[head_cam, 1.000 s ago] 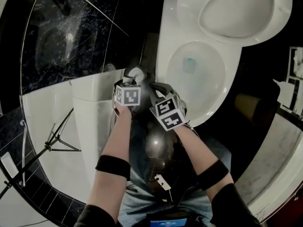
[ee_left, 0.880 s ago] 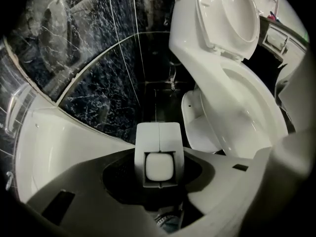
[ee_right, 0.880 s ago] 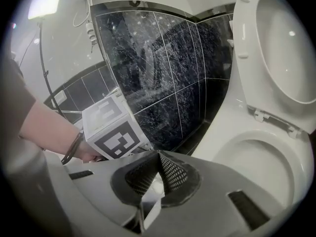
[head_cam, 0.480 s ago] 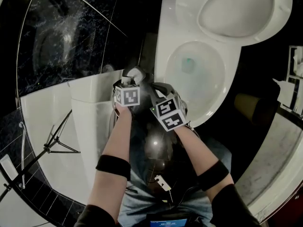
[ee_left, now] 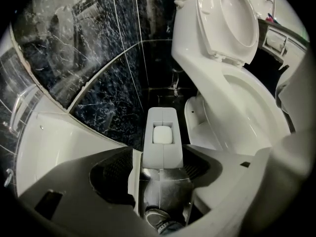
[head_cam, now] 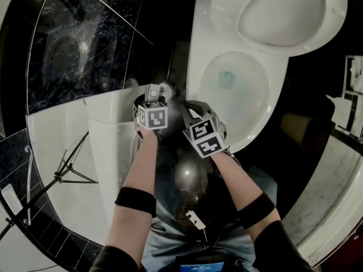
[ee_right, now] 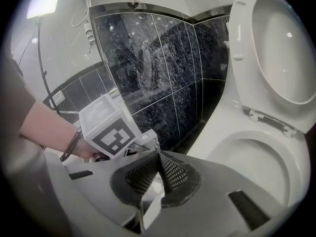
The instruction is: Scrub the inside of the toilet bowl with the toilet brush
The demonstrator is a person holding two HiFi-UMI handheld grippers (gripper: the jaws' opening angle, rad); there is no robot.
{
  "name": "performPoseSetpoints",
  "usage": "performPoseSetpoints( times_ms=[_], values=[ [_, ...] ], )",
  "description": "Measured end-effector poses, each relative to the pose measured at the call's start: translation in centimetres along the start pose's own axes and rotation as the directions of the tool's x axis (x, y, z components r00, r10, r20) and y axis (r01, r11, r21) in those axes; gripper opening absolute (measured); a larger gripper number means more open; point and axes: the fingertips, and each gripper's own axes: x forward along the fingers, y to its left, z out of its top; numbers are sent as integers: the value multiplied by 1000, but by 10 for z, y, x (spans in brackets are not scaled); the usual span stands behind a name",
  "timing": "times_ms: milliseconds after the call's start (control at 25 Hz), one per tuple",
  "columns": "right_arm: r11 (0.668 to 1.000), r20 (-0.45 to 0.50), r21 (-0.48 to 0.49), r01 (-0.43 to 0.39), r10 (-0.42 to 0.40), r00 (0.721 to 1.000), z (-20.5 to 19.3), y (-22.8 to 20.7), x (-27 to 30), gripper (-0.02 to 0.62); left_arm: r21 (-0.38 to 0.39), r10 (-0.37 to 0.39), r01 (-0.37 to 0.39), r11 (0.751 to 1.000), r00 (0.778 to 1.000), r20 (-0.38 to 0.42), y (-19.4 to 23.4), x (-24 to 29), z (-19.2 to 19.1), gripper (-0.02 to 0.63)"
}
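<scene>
The toilet brush's white handle (ee_left: 163, 132) stands upright in a chrome holder (ee_left: 165, 201) beside the toilet. My left gripper (ee_left: 160, 164) points down over it. Its jaws have just been opening and now stand wide on either side of the handle, with neither pad pressing on it. In the head view the left gripper (head_cam: 154, 95) sits left of the bowl (head_cam: 249, 67). The right gripper (head_cam: 190, 107) hovers close beside it, near the bowl's front rim. In its own view the right gripper (ee_right: 159, 157) is shut, pads together with nothing between them. The toilet bowl (ee_right: 256, 172) is open, its lid (head_cam: 281, 13) raised.
Dark marble tiles (head_cam: 85, 38) cover the wall to the left of the toilet. A white panel (head_cam: 108, 135) runs below them, with a thin black stand (head_cam: 62, 171) in front of it. A wall fitting (head_cam: 354, 95) hangs at the far right. The person's legs fill the bottom middle.
The left gripper's jaws have opened off the brush handle, which stays upright in its holder. The right gripper has not moved.
</scene>
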Motion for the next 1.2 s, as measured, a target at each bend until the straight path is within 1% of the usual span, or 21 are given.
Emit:
performPoseSetpoints(
  times_ms=[200, 360, 480, 640, 680, 720, 760, 800, 960, 1040, 1080, 1160, 1200],
  values=[
    [1000, -2, 6, -2, 2, 1000, 0, 2, -1, 6, 3, 2, -2, 1000, 1000, 1, 3, -7, -2, 331],
    [1000, -7, 16, 0, 0, 1000, 6, 8, -12, 6, 15, -5, 6, 1000, 1000, -18, 2, -29, -8, 337],
    [1000, -8, 27, 7, -7, 1000, 20, 14, -30, 6, 27, -4, 5, 1000, 1000, -30, 4, -60, -9, 337],
    [999, -4, 38, 20, -20, 1000, 50, 26, -72, 6, 49, -15, 16, 999, 1000, -20, 2, -123, 3, 333],
    [999, 1, 39, 25, -25, 1000, 59, 28, -85, 6, 67, -15, 15, 998, 1000, -7, 0, -142, 11, 311],
    [999, 6, 40, 30, -31, 1000, 68, 30, -98, 6, 89, -12, 11, 996, 1000, 14, -3, -162, 21, 274],
    [998, 10, 44, 36, -37, 999, 77, 32, -111, 6, 112, -9, 4, 994, 999, 40, -6, -185, 32, 225],
    [998, 14, 48, 41, -42, 999, 86, 34, -126, 6, 127, -7, -2, 992, 998, 69, -9, -207, 44, 205],
    [996, 40, 63, 69, -71, 997, 120, 43, -188, 6, 137, -25, 1, 991, 984, 178, -24, -294, 80, 69],
    [994, 53, 71, 81, -85, 995, 136, 46, -220, 6, 162, -63, 27, 986, 973, 220, -36, -334, 95, 46],
    [994, 59, 71, 87, -91, 994, 143, 46, -235, 6, 187, -87, 41, 981, 966, 243, -43, -353, 104, 46],
    [993, 70, 65, 101, -105, 992, 157, 46, -265, 6, 249, -136, 62, 967, 947, 292, -59, -392, 123, 9],
    [992, 75, 64, 108, -113, 991, 163, 46, -280, 6, 279, -162, 72, 958, 935, 315, -67, -412, 131, 8]
  ],
)
